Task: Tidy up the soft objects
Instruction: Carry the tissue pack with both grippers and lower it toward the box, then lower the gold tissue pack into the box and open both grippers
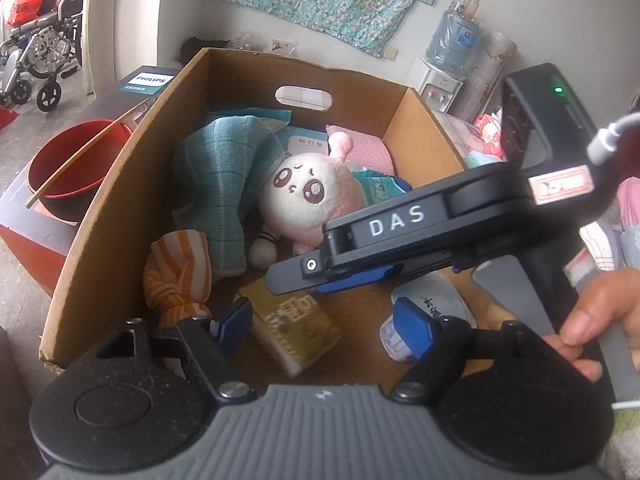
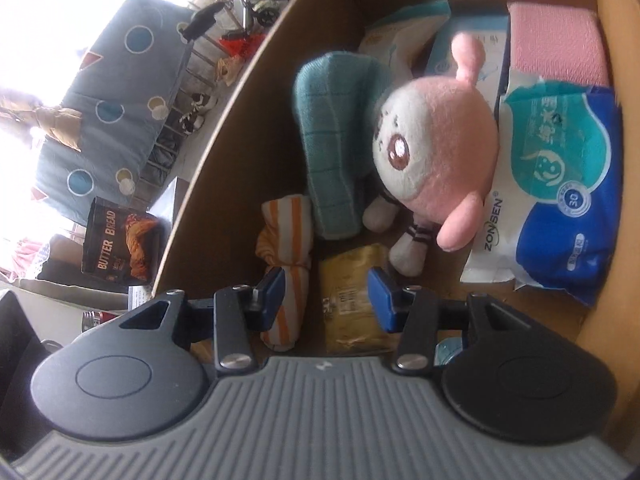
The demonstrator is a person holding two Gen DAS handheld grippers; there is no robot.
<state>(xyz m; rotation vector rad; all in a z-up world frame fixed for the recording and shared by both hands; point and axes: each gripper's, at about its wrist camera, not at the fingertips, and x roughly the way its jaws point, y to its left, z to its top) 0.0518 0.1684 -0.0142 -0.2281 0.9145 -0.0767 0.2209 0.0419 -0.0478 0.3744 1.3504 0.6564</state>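
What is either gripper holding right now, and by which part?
Nothing. The left gripper and the right gripper are both open over the cardboard box, with only air between their pads above the yellow packet.

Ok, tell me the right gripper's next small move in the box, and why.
Probably ease the right hand-held gripper down onto the yellow packet: it hangs open inside the cardboard box, the packet lies between its fingertips, and nothing is gripped.

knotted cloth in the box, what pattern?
Orange and white stripes on the knotted cloth; clearest in the right wrist view.
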